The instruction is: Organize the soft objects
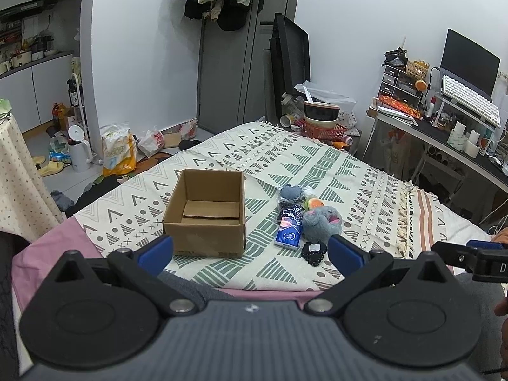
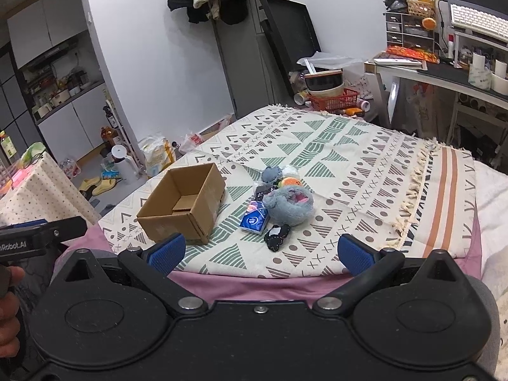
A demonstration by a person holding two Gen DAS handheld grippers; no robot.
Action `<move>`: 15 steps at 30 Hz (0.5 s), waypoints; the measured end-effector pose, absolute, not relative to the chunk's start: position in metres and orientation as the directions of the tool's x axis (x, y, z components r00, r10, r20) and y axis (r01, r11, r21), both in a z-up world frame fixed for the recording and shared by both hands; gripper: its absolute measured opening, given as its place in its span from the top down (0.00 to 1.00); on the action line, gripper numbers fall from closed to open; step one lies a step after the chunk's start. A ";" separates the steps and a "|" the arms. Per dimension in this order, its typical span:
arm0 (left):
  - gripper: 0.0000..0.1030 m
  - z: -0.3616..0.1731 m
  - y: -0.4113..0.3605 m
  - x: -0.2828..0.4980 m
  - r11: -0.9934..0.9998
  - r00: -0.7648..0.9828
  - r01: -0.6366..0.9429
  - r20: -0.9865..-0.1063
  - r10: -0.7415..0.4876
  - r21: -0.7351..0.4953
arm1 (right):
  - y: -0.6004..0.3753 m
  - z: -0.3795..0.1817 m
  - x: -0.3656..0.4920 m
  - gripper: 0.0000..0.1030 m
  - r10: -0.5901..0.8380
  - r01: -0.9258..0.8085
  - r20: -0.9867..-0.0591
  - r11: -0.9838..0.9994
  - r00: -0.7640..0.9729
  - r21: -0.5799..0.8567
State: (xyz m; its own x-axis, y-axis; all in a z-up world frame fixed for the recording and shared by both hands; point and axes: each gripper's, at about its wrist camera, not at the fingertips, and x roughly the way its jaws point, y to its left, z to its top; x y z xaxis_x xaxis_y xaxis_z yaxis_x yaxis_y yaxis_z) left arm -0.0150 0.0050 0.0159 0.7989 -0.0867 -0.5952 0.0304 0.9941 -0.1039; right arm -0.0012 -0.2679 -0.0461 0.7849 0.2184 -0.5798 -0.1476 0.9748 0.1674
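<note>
Looking out along my left claw (image 1: 250, 255), I see its blue pads (image 1: 155, 253) spread wide with nothing between them, hovering at the near edge of the bed. Just ahead of the left pad sits the cardboard box (image 1: 206, 219), open-topped and empty, on the patterned blanket (image 1: 317, 165). Ahead of the right pad lies the cluster of soft things: a grey plush toy (image 1: 322, 223), a blue packet (image 1: 288, 236) touching its left side, a black scrunchie (image 1: 314, 252) nearest the pad, a small grey heart-shaped cushion (image 1: 291, 192) farthest off, and an orange toy (image 1: 314, 203) just behind the plush.

From my right claw (image 2: 261, 254), its pads (image 2: 355, 254) are likewise spread apart and empty. The box (image 2: 184, 203) sits ahead of the left pad, tilted in this view. The grey plush (image 2: 287, 204), blue packet (image 2: 253, 220) and scrunchie (image 2: 277, 236) lie straight ahead, between the pads' lines. My left claw's body (image 2: 38, 238) shows at the far left edge.
</note>
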 end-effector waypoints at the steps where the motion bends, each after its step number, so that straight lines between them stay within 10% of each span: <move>1: 0.00 0.016 0.005 -0.015 0.994 0.799 0.030 -0.594 -0.086 -0.104 | -0.267 -0.046 0.000 0.00 0.220 -0.150 -0.581 0.975 0.784 0.167; 15: 0.00 0.006 0.002 0.021 0.992 0.778 0.026 -0.620 -0.096 -0.122 | -0.268 -0.058 0.029 0.00 0.224 -0.147 -0.613 0.974 0.758 0.173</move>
State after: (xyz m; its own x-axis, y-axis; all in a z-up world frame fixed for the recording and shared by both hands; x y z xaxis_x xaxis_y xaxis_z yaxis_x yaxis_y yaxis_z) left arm 0.0209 0.0024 0.0064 0.7784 -0.0965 -0.6203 0.0260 0.9922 -0.1217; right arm 0.0290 -0.2684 -0.0579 0.7579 0.2238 -0.6128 -0.1474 0.9738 0.1733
